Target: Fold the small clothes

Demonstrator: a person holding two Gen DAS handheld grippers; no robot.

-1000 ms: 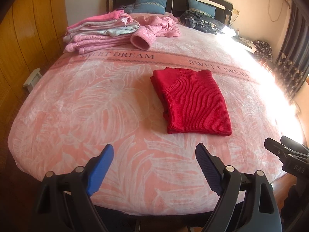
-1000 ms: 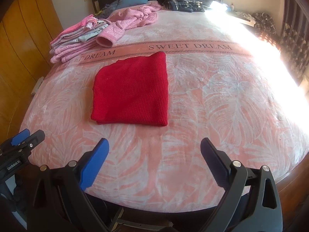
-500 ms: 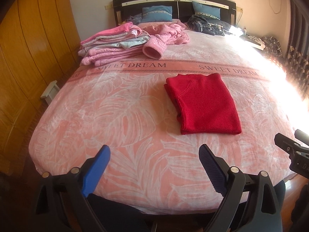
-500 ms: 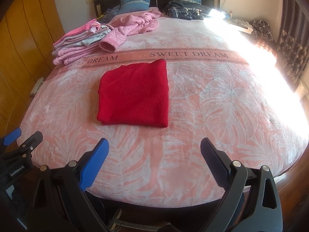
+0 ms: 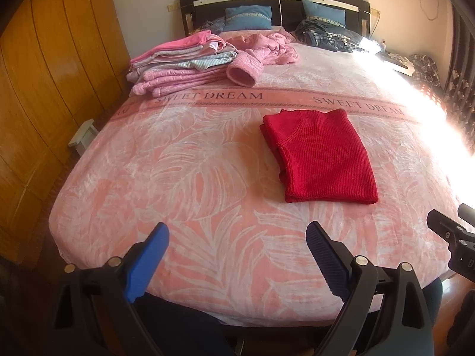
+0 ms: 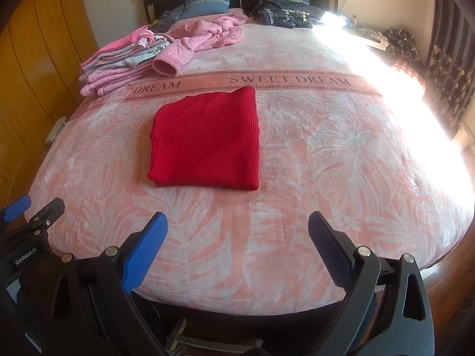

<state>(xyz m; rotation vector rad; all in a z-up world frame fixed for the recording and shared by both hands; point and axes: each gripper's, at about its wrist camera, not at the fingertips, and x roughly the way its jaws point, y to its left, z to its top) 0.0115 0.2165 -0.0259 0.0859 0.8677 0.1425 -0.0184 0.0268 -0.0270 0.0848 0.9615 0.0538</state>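
Left wrist view shows more of the bed (image 5: 184,178) than it did 1 second ago, its foot edge and the wooden wardrobe (image 5: 44,89) now in sight: both grippers have drawn back from the mattress. The left gripper (image 5: 237,255) and right gripper (image 6: 237,252) each hold their 2 fingers spread wide with nothing between them. The red sweater (image 6: 207,142) lies untouched mid-bed, just below the "SWEET DREAM" band, folded into a neat rectangle. That retreat suggests this garment is finished and another comes next. Its ribbed knit looks thick and soft, edges rounded where layers double. At the far left sits a stack of folded pink clothes (image 5: 181,68), beside a crumpled quilted pink garment (image 5: 267,47).
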